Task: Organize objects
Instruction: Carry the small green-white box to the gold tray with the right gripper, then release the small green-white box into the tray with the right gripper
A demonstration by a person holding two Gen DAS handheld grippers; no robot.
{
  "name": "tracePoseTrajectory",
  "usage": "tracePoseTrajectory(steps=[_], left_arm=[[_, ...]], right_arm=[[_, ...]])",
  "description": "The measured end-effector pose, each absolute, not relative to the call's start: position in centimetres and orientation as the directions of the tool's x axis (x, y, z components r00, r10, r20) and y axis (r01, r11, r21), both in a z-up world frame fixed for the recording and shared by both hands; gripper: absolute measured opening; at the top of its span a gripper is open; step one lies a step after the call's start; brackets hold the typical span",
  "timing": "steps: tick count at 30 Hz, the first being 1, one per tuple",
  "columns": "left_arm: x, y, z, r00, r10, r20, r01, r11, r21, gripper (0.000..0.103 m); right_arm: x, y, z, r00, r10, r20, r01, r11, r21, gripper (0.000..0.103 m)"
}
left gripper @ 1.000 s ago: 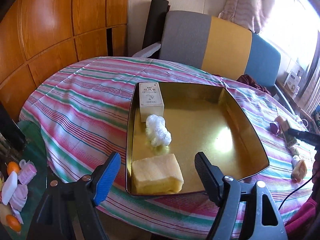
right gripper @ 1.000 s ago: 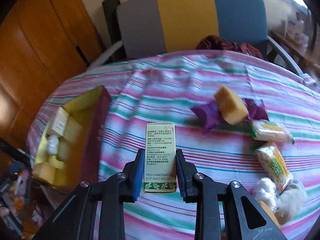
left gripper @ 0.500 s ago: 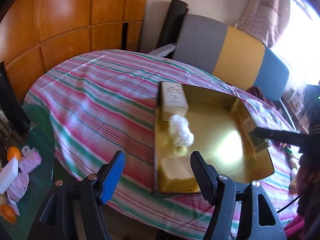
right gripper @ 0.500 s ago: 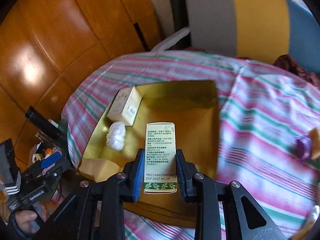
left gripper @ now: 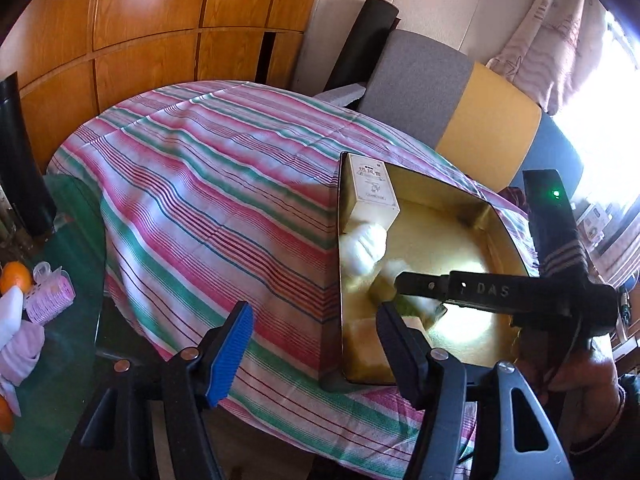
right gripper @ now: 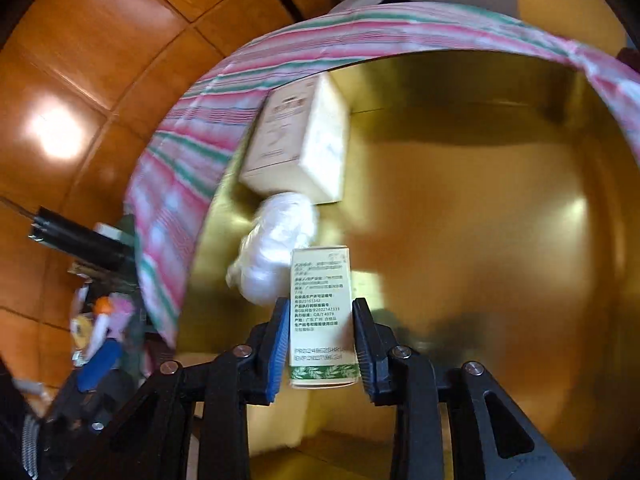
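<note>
A gold metal tray [left gripper: 500,216] [right gripper: 480,200] lies on the striped tablecloth. In it are a cream box [left gripper: 370,188] [right gripper: 296,136] in the far left corner, a white crumpled bag [left gripper: 362,248] [right gripper: 272,248] and a yellow block [left gripper: 366,348] at the near left. My right gripper [right gripper: 320,336] [left gripper: 416,300] is low inside the tray, its jaws opening. A green-and-white printed box [right gripper: 320,312] still stands between its pads, beside the white bag, with slight gaps showing. My left gripper [left gripper: 316,320] hovers over the table's near edge left of the tray, its jaws closing on nothing.
The round table [left gripper: 220,200] has free cloth left of the tray. A grey, yellow and blue chair [left gripper: 420,80] stands behind it, and a wood panel wall [left gripper: 140,20] at the left. Oranges [left gripper: 16,276] and pink rollers [left gripper: 50,292] lie lower left. A person's hand [left gripper: 580,380] holds the right gripper.
The right gripper carried the printed box from above the cloth down into the tray beside the white bag, and its pads have eased apart. The left gripper drifted left while its jaws narrowed.
</note>
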State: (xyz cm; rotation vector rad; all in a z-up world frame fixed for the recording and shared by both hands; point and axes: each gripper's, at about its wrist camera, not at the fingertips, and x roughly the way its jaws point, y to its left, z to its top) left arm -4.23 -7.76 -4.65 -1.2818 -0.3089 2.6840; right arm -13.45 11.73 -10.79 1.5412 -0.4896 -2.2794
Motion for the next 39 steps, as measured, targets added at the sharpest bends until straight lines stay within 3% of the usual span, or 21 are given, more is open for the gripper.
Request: tracePoseTrajectory(steps=[11, 21, 28, 39], left_arm=[[-4.0, -7.4, -4.2, -0.633, 0.227, -0.740, -0.060, -0.967, -0.246, 0.064], [-3.4, -5.8, -2.9, -0.651, 0.232, -0.723, -0.105, -0.971, -0.217, 0.064], [-3.0, -3.9, -1.9, -0.661, 0.228, -0.715, -0.144, -0.973, -0.178, 0.064], [-2.4, 1.2, -0.8, -0.655, 0.269, -0.706, -0.272, -0.956, -0.112, 0.064]], right_arm=[[-11.5, 12.5, -9.0, -0.399, -0.454, -0.797, 0.119, -0.887, 0.446, 0.051], [-8.8, 14.6, -6.3, -0.497, -0.347, -0.795, 0.122, -0.935, 0.332, 0.065], [-5.8, 17.0, -4.9, -0.556, -0.283, -0.781, 0.116, -0.958, 0.264, 0.070], [-0.3, 26.2, -2.8, -0.645, -0.111, -0.756, -0.043, -0.983, 0.181, 0.085]])
